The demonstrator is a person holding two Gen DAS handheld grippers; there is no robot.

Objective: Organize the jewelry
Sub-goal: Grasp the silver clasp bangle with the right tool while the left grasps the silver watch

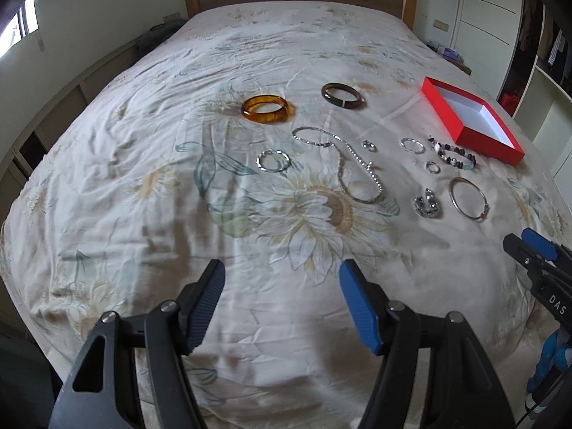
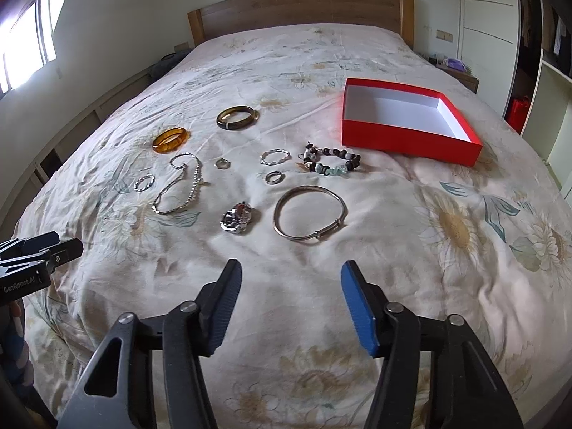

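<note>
Chain risk: the silver chain necklace (image 2: 180, 186), lying looped on the bed left of the red box (image 2: 407, 132), would likely trail and snag the small ring (image 2: 222, 164) beside it if pinched at one end.
Thin-metal risk: the silver bangle (image 2: 310, 213), in front of the red box, lies flat in soft wrinkled sheet; tips may grab cloth or slip off.
Bead risk: the beaded bracelet (image 2: 330, 161), just before the red box's near wall, could sag and drop short of the rim.
Left tongs (image 1: 282, 298): spread wide, holding nothing, touching nothing visible, well short of the jewelry.
Right tongs (image 2: 291, 295): spread wide, empty, nearest the silver bangle.
Red box: open, nothing inside.
</note>
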